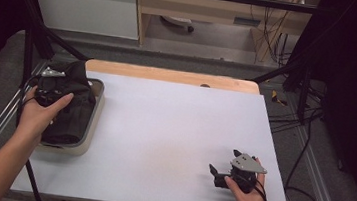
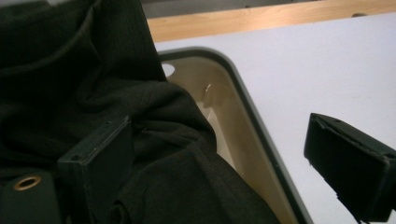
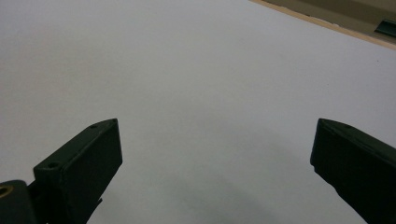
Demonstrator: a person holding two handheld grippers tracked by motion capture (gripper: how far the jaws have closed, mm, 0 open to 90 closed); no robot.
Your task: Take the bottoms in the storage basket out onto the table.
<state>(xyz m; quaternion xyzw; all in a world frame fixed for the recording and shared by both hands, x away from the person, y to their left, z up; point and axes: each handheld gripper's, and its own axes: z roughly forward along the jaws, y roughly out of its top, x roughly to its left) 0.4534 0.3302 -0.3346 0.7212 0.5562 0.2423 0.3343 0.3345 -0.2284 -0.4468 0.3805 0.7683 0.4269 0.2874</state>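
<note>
- Barely begun, I judged: the dark garment (image 1: 68,104) lay heaped in the tray (image 1: 96,106) at nine o'clock.
- My left gripper (image 2: 224,154) hung over it, jaws apart, nothing clamped.
- My right gripper (image 1: 221,173) rested at five o'clock, jaws wide.

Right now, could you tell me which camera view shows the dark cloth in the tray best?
The high view: it takes in the whole dark cloth heaped in the tray, with the left gripper over it. The left gripper view shows its folds and ribbed weave close up, with one open jaw against it. The right gripper view looks at bare table.
</note>
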